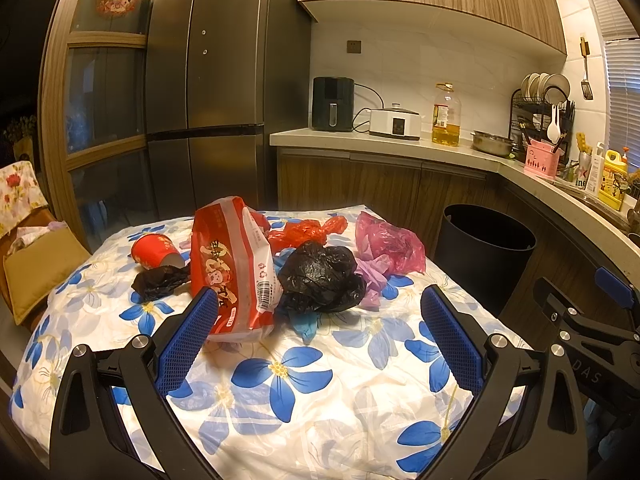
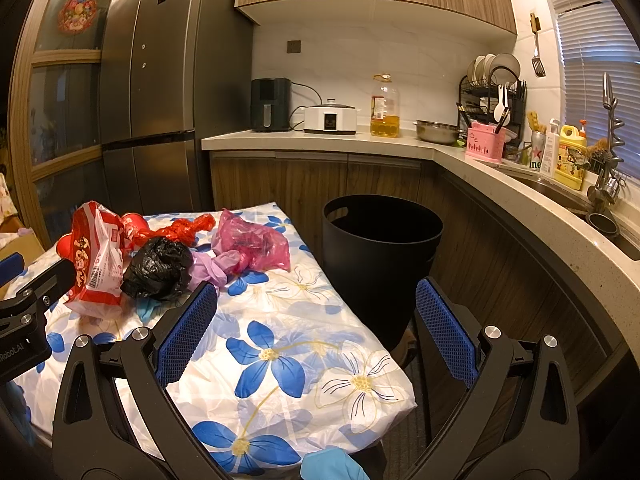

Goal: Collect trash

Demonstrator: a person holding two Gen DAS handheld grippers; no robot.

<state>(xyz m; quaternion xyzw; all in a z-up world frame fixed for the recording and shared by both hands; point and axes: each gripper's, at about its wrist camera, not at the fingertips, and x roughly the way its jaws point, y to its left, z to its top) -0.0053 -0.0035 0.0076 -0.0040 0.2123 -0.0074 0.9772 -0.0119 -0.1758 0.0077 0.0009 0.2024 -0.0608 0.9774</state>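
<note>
Kitchen table (image 1: 280,420): left gripper (image 1: 320,320) and right gripper (image 2: 316,312) hover level, fingers spread, empty.

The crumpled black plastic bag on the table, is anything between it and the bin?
Nothing visible blocks it. The crumpled black plastic bag lies left of the round black bin; only bare flowered tablecloth separates them, and the pink bag sits farther back.
</note>
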